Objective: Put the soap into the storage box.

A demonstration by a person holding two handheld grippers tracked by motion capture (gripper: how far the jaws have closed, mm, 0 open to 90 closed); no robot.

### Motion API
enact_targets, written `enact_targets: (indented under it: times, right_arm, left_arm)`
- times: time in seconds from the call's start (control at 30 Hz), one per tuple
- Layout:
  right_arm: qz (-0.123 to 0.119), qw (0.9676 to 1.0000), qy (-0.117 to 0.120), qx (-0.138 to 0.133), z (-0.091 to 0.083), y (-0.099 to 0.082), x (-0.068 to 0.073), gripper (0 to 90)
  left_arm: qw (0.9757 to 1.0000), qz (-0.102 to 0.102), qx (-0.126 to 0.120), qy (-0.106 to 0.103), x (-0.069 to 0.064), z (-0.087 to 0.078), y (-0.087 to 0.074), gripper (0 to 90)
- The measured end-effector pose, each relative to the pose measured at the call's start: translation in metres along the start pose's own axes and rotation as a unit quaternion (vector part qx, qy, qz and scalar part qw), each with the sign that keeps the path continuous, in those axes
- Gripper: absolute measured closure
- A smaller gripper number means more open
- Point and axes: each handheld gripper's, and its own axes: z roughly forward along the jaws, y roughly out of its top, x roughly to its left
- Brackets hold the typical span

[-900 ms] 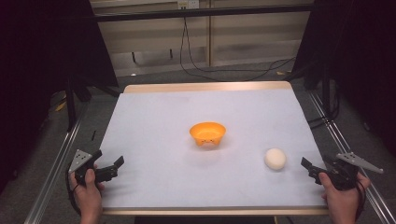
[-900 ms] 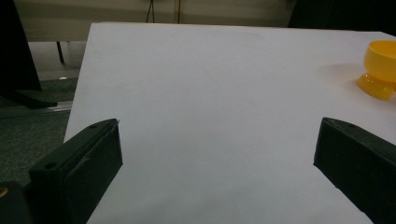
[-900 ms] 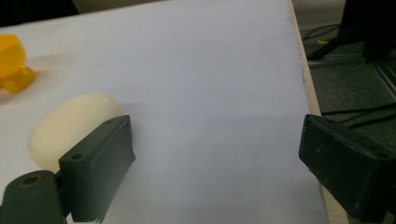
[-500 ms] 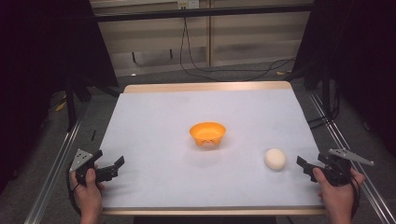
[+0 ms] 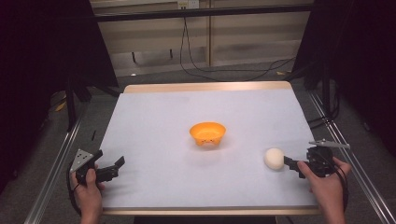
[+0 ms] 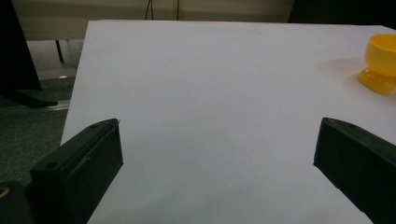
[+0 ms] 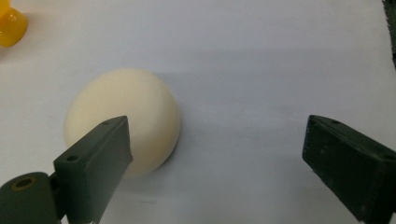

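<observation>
Where jaw overlaps, cream ball (image 7: 122,118) partly hidden; orange bowl (image 7: 10,24) cropped.

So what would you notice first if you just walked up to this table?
Probably the orange bowl, bright against the middle of the white table. Next, the pale ball near the right edge, with the right gripper open just beside it. The left gripper waits open at the near left corner, with nothing between its jaws.
</observation>
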Motion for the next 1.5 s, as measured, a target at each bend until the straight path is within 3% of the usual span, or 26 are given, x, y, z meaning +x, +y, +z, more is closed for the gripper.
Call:
enact_targets:
  times: [0.13, 0.27, 0.67, 0.87, 1.07, 1.23, 1.5]
  right_arm:
    - [0.006, 1.0, 0.006, 0.005, 0.002, 0.008, 0.006, 7.1]
    - [-0.009, 0.9997, 0.007, 0.022, 0.009, 0.017, 0.018, 7.0]
    - [-0.011, 0.9989, 0.017, 0.043, 0.019, 0.019, 0.036, 6.4]
    - [-0.016, 0.9989, 0.015, 0.041, 0.023, 0.018, 0.04, 6.7]
    - [-0.006, 0.9983, 0.018, 0.054, 0.032, 0.014, 0.044, 10.6]
    - [-0.003, 0.9983, 0.019, 0.055, 0.036, 0.011, 0.047, 16.8]
    - [0.003, 0.9986, 0.015, 0.05, 0.038, 0.01, 0.047, 19.5]
  left_arm:
    - [1.0, 0.001, 0.0, 0.0, 0.0, 0.0, 0.0, 1.1]
    - [1.0, 0.004, 0.0, 0.002, 0.0, 0.0, 0.0, 1.1]
    - [1.0, 0.003, 0.002, 0.0, -0.001, 0.0, 0.0, 1.1]
    - [1.0, 0.004, 0.002, -0.001, -0.001, 0.0, 0.0, 1.1]
    - [1.0, 0.004, 0.002, -0.001, 0.0, 0.0, 0.0, 1.2]
    - [1.0, 0.004, 0.003, -0.002, 0.0, 0.0, 0.0, 1.2]
    - [1.0, 0.004, 0.003, -0.003, 0.0, 0.0, 0.0, 1.2]
